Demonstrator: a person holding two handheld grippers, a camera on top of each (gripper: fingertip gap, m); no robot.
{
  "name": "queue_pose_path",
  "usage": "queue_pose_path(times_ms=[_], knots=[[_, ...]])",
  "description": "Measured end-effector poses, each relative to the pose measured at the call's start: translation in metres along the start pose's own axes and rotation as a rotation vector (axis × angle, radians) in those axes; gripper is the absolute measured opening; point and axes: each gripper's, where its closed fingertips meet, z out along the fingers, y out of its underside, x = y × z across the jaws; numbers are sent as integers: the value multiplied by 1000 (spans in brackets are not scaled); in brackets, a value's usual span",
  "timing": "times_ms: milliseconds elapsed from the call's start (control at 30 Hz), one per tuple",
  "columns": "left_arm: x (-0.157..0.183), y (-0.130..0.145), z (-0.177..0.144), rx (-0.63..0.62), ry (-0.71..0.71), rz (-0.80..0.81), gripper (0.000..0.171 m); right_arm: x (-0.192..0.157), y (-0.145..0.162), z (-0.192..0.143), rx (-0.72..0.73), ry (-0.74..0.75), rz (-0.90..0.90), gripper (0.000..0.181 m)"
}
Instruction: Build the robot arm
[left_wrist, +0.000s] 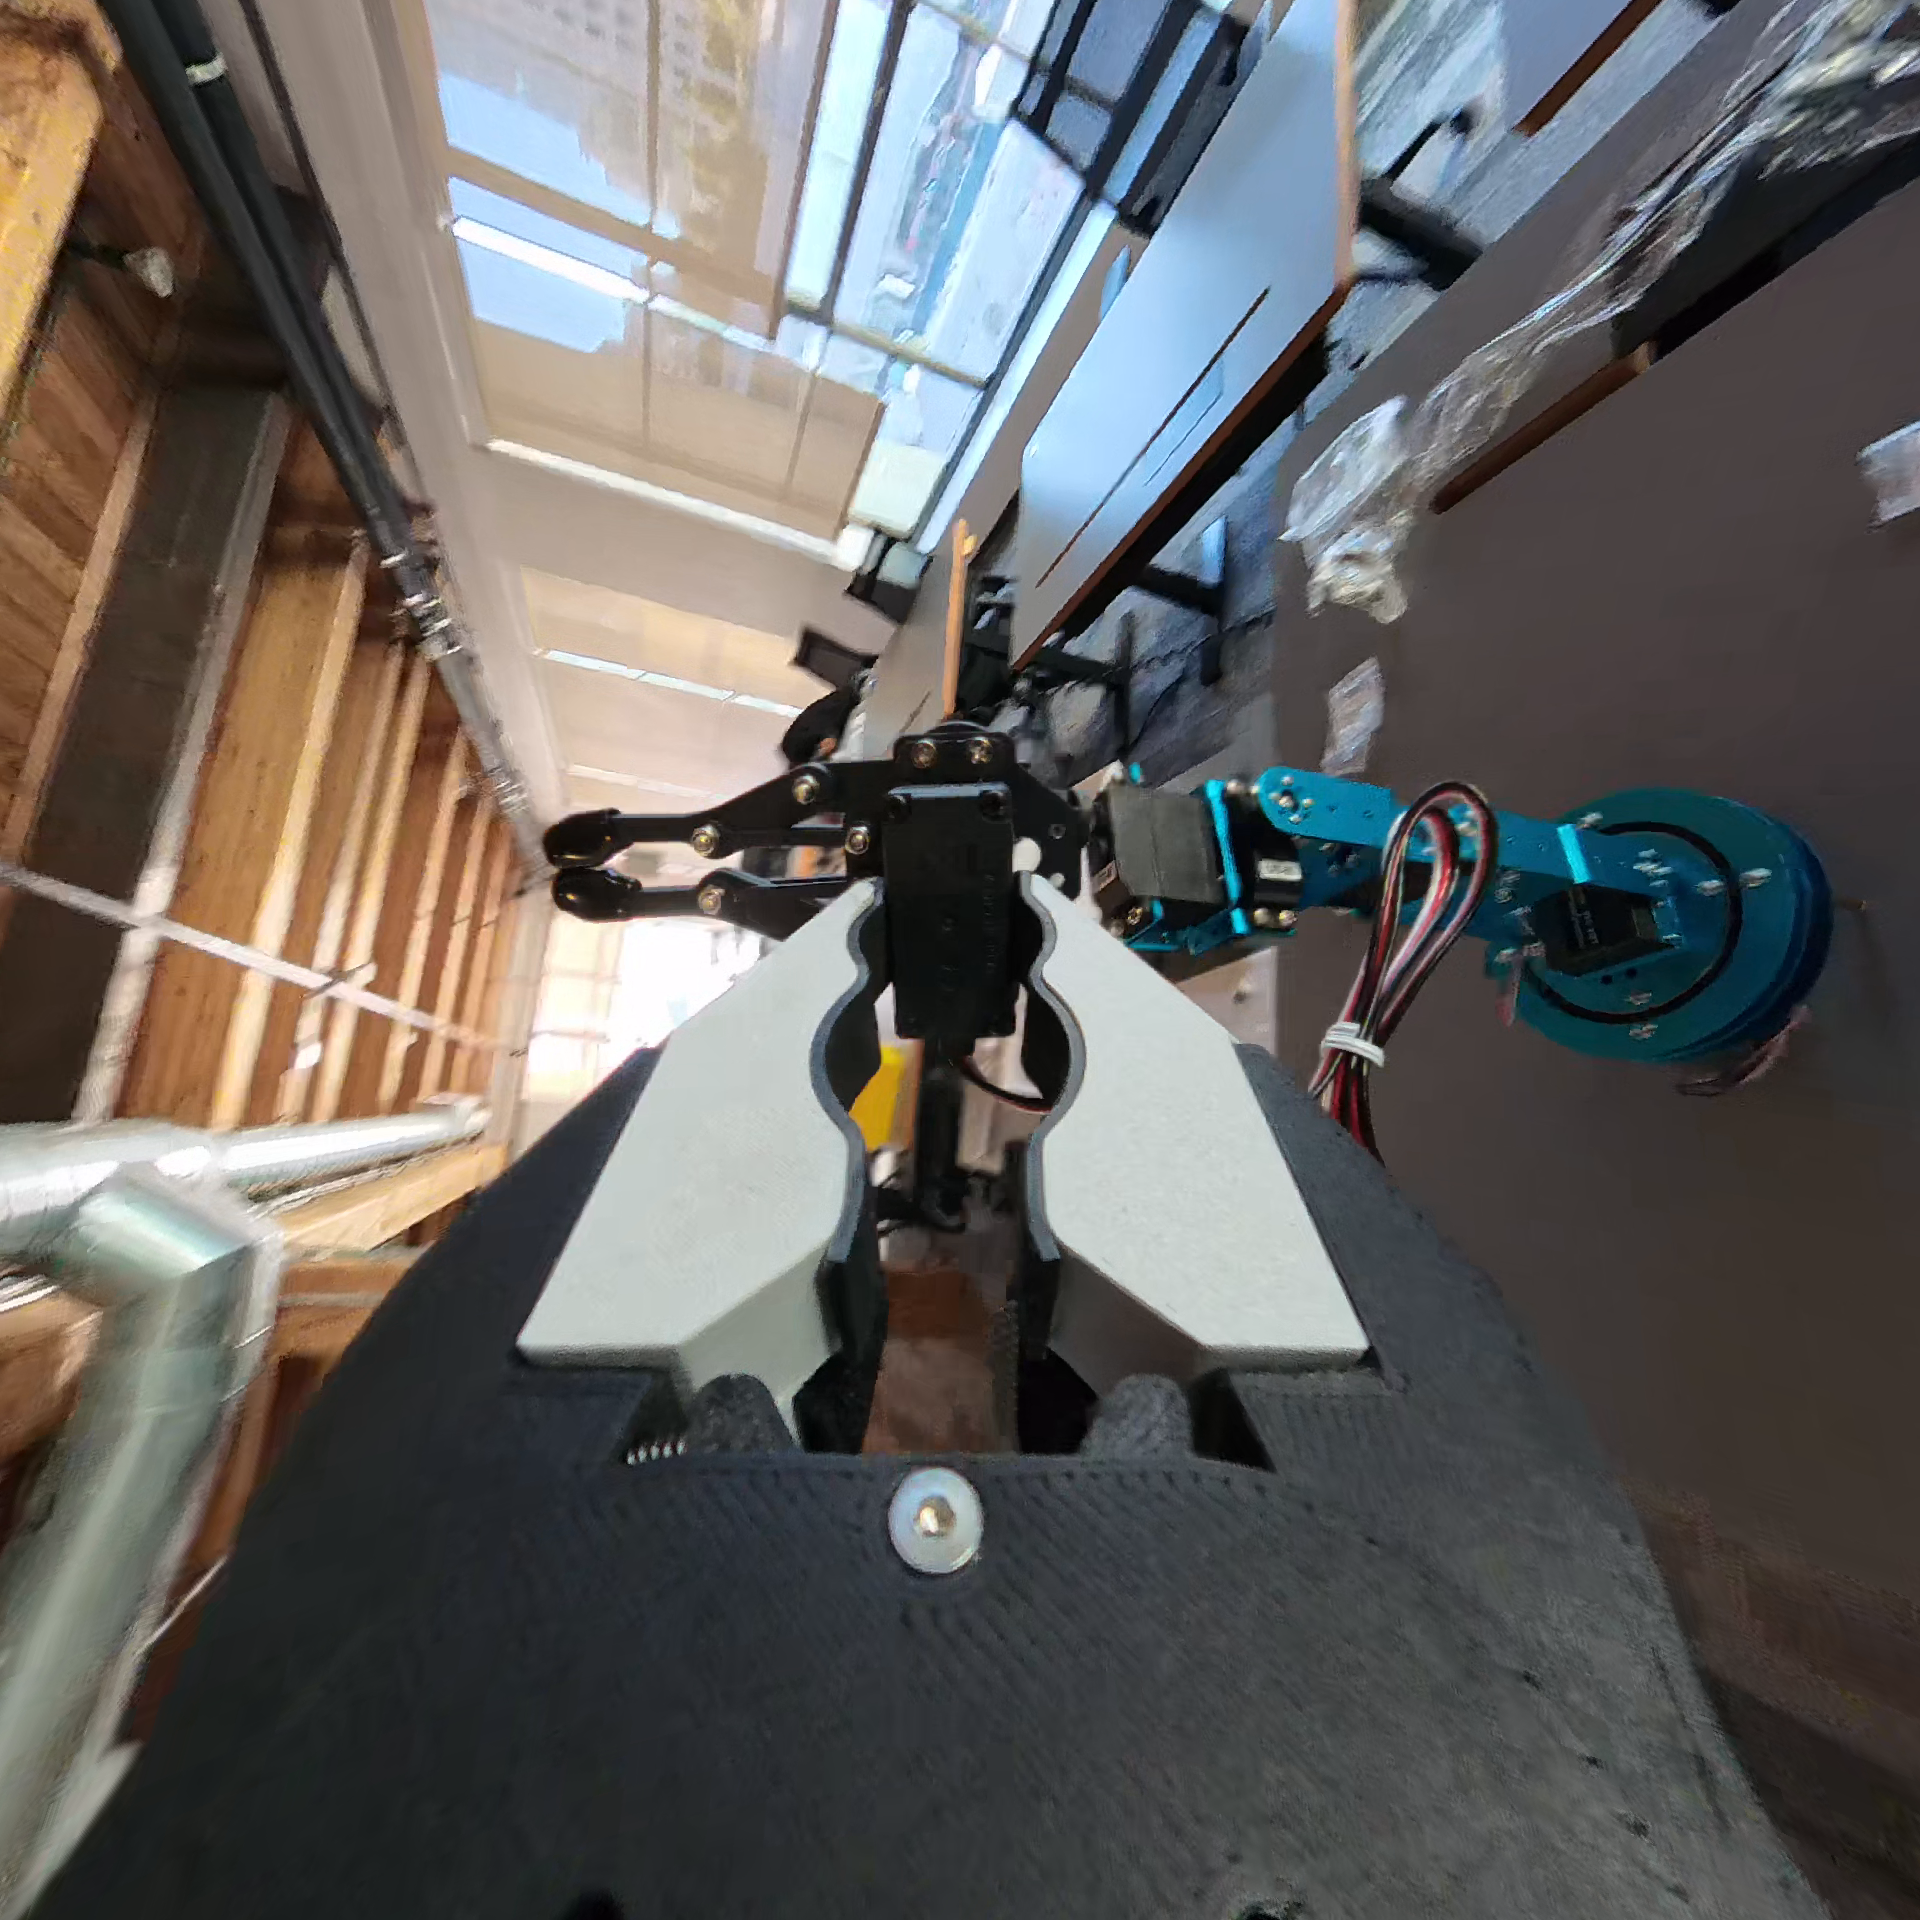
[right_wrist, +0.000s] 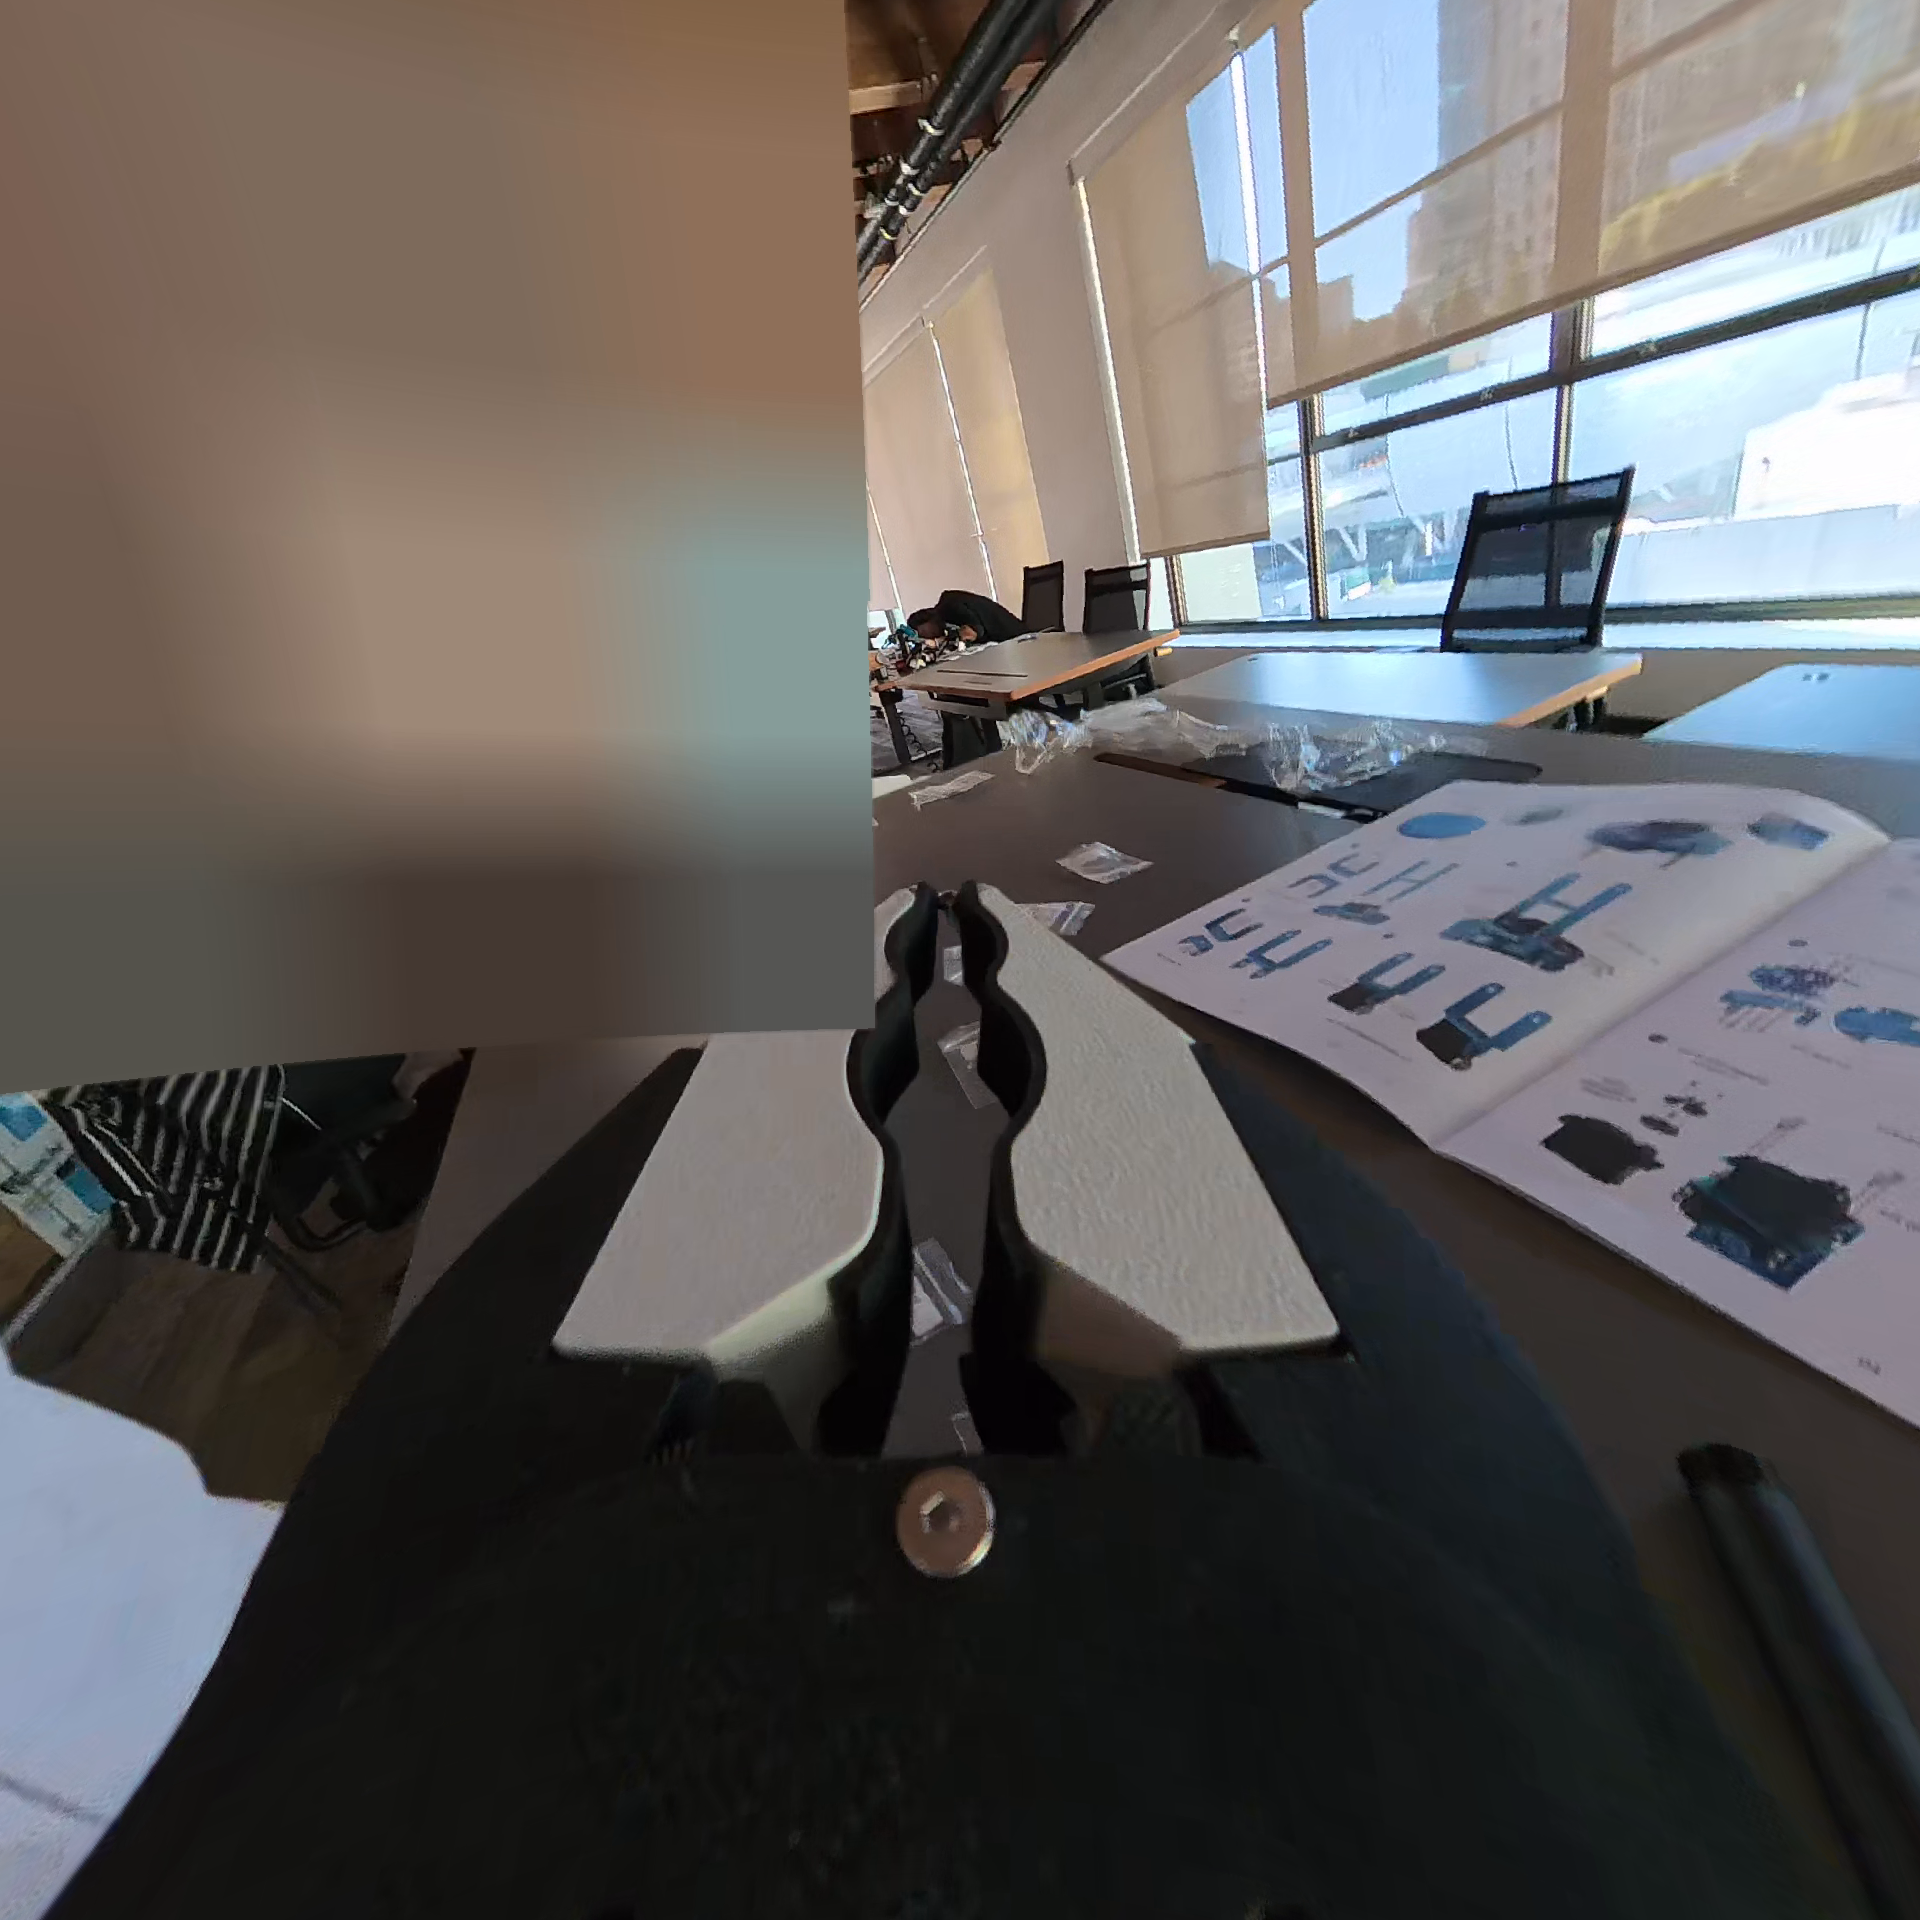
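Note:
In the left wrist view, which is rolled sideways, my left gripper (left_wrist: 948, 896) is shut on the black servo block (left_wrist: 945, 914) at the wrist of a small blue metal robot arm (left_wrist: 1340, 852). The arm's black claw (left_wrist: 623, 862) points left, nearly closed. Its round blue base (left_wrist: 1673, 925) rests on the dark table (left_wrist: 1610, 1299), with red, white and black wires (left_wrist: 1397, 935) looping off it. In the right wrist view my right gripper (right_wrist: 945, 899) is shut just above the dark table (right_wrist: 1195, 821). A tiny dark bit shows at its tips; I cannot tell what it is.
An open instruction booklet (right_wrist: 1558, 987) lies right of the right gripper. Small clear plastic bags (right_wrist: 1101, 862) and crumpled wrapping (right_wrist: 1299, 743) lie beyond it. A black rod (right_wrist: 1787, 1642) lies at lower right. Other desks, a mesh chair (right_wrist: 1538, 561) and a person (right_wrist: 966, 615) are farther off. There is about 45 centimetres between the tips of the two grippers.

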Motion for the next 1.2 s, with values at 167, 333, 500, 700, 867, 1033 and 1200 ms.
queue_pose_path(times_ms=[167,333,500,700,867,1033,1200], knots=[[7,17,24,106,235,-94,22,-26,-10,4,2,5,-233,3],[-5,35,52,133,259,-60,21,-48,-5,24,-50,44,-358,3],[-14,30,57,119,315,56,22,-88,-5,42,-3,96,-415,3],[-46,21,55,262,264,279,21,-132,-6,82,125,129,-419,3],[-50,30,43,669,373,248,21,-156,-8,107,191,186,-430,3],[-52,37,31,1128,334,131,21,-169,-6,117,150,228,-416,3],[-42,45,46,1286,294,19,21,-176,-15,116,92,229,-473,3]])
